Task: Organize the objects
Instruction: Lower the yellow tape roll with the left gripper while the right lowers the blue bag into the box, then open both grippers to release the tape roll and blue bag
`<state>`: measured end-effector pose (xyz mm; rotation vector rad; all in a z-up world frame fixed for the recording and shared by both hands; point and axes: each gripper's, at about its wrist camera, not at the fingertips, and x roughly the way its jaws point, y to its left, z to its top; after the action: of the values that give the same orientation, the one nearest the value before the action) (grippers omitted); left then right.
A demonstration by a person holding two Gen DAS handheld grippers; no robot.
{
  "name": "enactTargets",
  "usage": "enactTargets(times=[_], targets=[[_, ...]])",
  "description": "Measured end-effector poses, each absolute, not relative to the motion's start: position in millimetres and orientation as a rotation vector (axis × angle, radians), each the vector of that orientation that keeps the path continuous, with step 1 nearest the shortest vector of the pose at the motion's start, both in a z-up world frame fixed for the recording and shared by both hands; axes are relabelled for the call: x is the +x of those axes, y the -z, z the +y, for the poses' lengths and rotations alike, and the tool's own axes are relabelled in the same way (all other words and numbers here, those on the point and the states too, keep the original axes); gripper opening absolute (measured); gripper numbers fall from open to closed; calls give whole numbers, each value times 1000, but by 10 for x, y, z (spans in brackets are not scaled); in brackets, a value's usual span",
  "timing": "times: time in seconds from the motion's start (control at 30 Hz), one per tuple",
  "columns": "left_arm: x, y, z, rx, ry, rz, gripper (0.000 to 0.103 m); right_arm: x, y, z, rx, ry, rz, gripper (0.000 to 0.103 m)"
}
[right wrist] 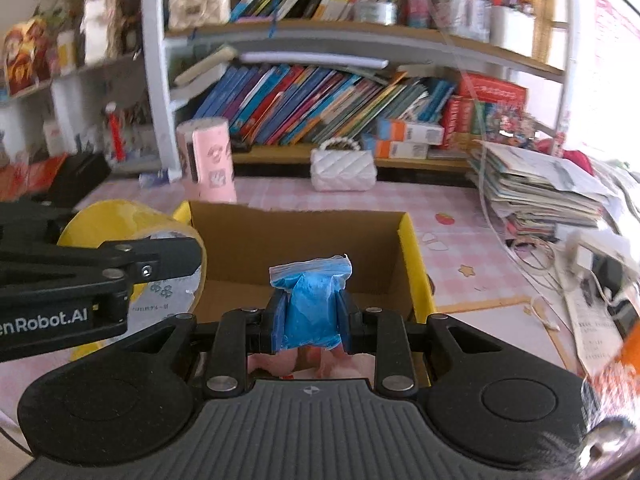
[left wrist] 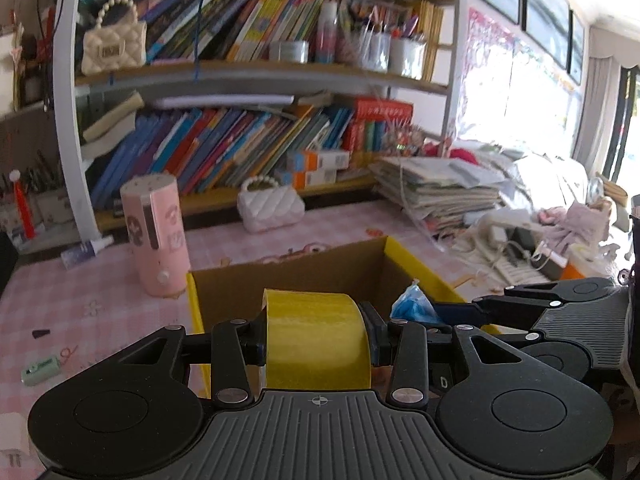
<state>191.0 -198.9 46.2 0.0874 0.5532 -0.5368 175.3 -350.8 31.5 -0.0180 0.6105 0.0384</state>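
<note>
Left hand-held gripper [left wrist: 316,334] clamped on wide yellow tape roll [left wrist: 316,340]; right hand-held gripper [right wrist: 310,320] pinching small blue plastic bag [right wrist: 310,308]. Both poised at open yellow-edged cardboard box [right wrist: 408,240]. Best carried well over the cavity, lowered, then released. Pink checked counter [left wrist: 80,292] cluttered; crowded bookshelf [left wrist: 260,76] behind.

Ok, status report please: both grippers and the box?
Left gripper shut on yellow tape roll. Right gripper shut on blue bag. Both at the open box. Nothing in the way.
</note>
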Motion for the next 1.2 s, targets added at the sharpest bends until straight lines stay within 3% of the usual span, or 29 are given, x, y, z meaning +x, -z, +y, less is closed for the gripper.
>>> enactTargets(times=[0.93,1.03,1.1,1.2], targets=[[2192,16,-2126,121,476,731,41,2170,247,-3524,-44,-178,848,25],[2159,-22,-2116,114,486,715,44,2165,242,-3524,-41,-169,846,25],[2114,-71,-2102,115,489,682,57,2141,218,-3530,-35,-161,835,27],[2024,-187,-2085,126,492,607,65,2090,150,-3531,-20,-149,809,33]])
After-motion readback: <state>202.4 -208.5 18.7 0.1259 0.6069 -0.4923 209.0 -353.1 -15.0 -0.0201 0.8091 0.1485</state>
